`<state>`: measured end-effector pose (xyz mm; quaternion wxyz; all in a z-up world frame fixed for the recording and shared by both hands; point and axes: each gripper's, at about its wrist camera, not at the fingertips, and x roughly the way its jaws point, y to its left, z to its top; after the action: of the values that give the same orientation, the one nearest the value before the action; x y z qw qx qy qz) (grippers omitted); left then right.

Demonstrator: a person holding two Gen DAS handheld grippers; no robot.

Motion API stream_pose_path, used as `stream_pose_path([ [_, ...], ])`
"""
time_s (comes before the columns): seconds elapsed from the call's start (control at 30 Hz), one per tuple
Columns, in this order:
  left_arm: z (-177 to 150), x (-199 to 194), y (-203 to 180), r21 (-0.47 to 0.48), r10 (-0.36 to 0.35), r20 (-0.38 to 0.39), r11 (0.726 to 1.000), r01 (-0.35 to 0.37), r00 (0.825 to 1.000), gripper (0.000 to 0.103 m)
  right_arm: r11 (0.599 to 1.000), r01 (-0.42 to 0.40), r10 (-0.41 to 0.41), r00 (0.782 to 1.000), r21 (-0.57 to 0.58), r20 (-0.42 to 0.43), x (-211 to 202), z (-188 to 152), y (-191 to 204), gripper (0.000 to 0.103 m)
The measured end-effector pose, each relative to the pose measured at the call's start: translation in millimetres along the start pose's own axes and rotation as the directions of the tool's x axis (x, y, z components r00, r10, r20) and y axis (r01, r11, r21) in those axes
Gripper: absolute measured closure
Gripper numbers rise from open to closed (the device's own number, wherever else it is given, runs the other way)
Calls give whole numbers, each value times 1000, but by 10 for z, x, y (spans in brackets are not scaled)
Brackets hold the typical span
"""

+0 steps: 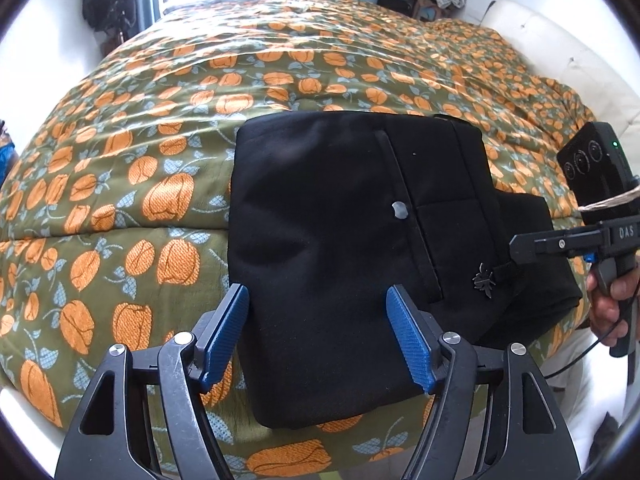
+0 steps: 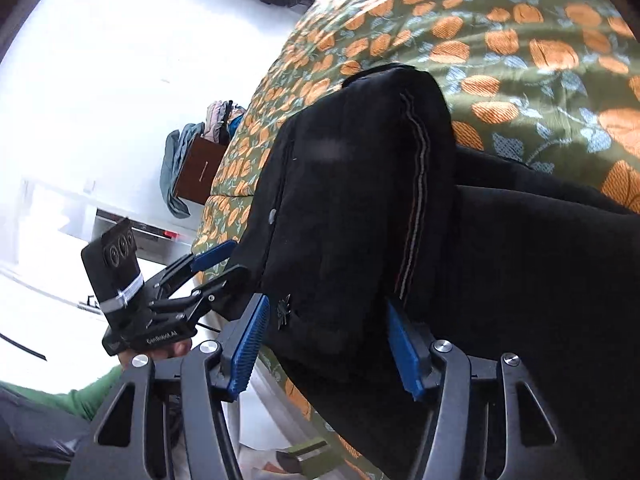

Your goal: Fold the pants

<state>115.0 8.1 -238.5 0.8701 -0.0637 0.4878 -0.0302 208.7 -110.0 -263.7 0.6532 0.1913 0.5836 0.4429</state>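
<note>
On the bed with the olive bedspread printed with orange flowers (image 1: 168, 92), near its edge, lies the folded pair of black fabric pants (image 1: 332, 232). Above their near end, the left gripper (image 1: 318, 300) hangs with blue pads spread, touching nothing. At the pants' right side, the right gripper (image 2: 324, 312) straddles a thick fold, jaws parted, pads not pressing.

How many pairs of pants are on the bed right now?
1: the black pants lie folded on the floral bedspread near its front edge, between both hand-held grippers. Other clothes are heaped on furniture beyond the bed; those could include more.
</note>
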Motion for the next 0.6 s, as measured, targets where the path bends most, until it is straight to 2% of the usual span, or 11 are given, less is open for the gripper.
stream_pose_path([
  [0.2,-9,0,3,-3,0,0,1000,0,1000,29,992,-87,92,994,88,-56,70,35,-60,42],
  [0.37,-18,21,37,-20,-6,-3,1000,6,1000,26,968,-177,186,982,180,-34,7,26,-193,43],
  [0.5,-19,26,46,-26,-6,-4,1000,6,1000,26,935,-261,271,962,242,-9,-14,2,-258,42],
  [0.6,-20,40,50,-28,-6,-5,1000,6,1000,25,932,-266,279,960,247,-17,-2,-8,-269,42],
])
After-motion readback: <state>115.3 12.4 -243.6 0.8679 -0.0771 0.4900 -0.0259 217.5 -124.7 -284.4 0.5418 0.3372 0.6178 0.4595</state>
